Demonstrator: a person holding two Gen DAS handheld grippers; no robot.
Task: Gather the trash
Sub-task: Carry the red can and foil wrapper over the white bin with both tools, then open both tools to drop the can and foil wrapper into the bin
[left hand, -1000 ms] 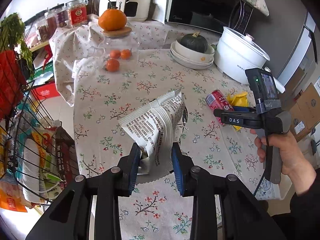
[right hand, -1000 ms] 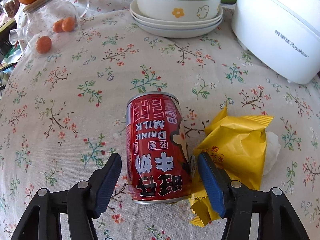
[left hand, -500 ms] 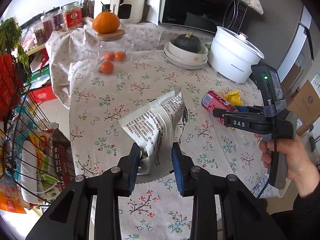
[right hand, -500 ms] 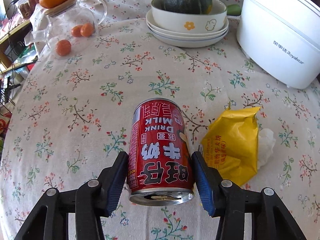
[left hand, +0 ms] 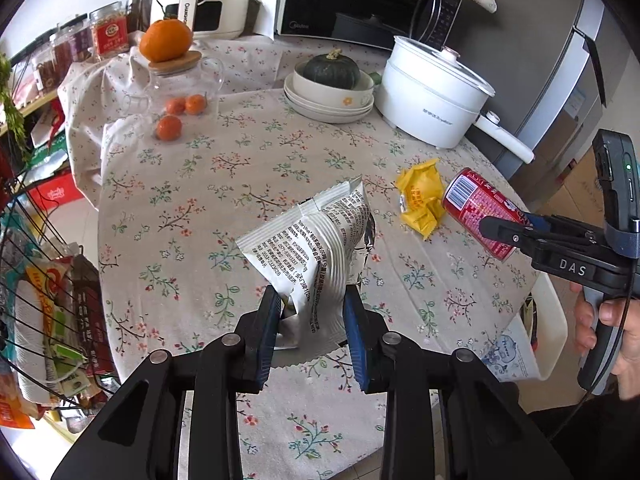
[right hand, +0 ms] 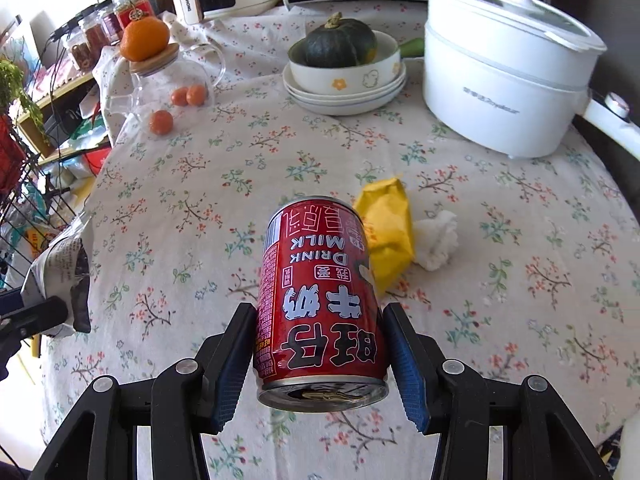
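My left gripper (left hand: 312,320) is shut on a crumpled white snack bag (left hand: 312,248) with black print, held above the floral tablecloth (left hand: 208,200). My right gripper (right hand: 320,344) is shut on a red milk drink can (right hand: 320,300), lifted off the table with its opened end toward the camera. From the left wrist the can (left hand: 476,212) shows at the right, in the right gripper (left hand: 504,232) held by a hand. A yellow wrapper (right hand: 386,228) and a white tissue wad (right hand: 436,242) lie on the cloth beyond the can. The wrapper (left hand: 420,200) also shows in the left wrist view.
A white electric pot (left hand: 432,92), stacked bowls with a green squash (left hand: 330,88), and a glass jar with oranges (left hand: 180,92) stand at the back. A wire basket of packages (left hand: 44,300) hangs left of the table. A microwave (left hand: 360,0) sits behind.
My right gripper closed on the red can and lifted it off the table, pulling back. The left gripper kept hold of the snack bag and rose a little.
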